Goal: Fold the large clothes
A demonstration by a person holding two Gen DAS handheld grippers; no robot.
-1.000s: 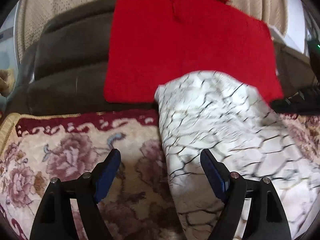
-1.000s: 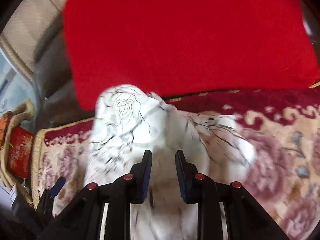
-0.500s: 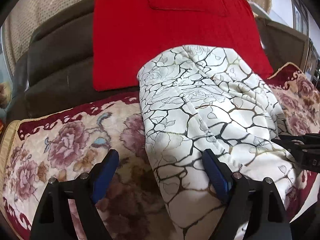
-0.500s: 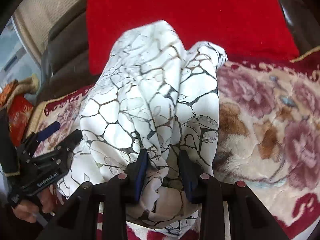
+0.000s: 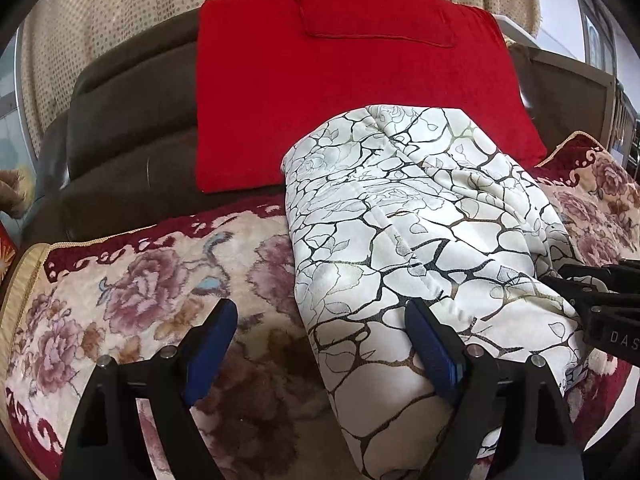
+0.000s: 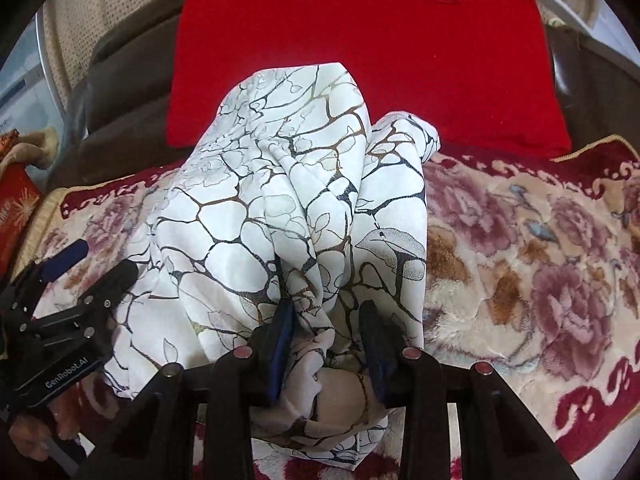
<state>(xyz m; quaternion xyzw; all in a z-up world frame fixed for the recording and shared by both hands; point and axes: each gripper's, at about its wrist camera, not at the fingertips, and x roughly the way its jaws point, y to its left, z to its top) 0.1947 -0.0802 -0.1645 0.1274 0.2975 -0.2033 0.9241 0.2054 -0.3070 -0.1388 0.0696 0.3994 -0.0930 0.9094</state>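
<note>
A white garment with a dark crackle and floral print (image 5: 408, 232) lies bunched on the floral sofa cover; it also shows in the right wrist view (image 6: 280, 216). My left gripper (image 5: 320, 336) is open over the garment's left edge, its right finger resting on the cloth and its left finger over the cover. My right gripper (image 6: 326, 332) holds a bunched fold of the garment's near end between its fingers. It shows at the right edge of the left wrist view (image 5: 600, 300). The left gripper shows in the right wrist view (image 6: 68, 280).
A floral cream and maroon cover (image 5: 140, 292) spreads over the sofa seat (image 6: 520, 260). A red cushion cover (image 5: 340, 88) hangs on the dark brown sofa back (image 5: 128, 128). A beige curtain (image 5: 100, 20) hangs behind. A red box (image 6: 16, 208) sits at far left.
The garment was swung down from the air and now lies on the seat. My right gripper stays closed on its near end. The left gripper stays open beside it.
</note>
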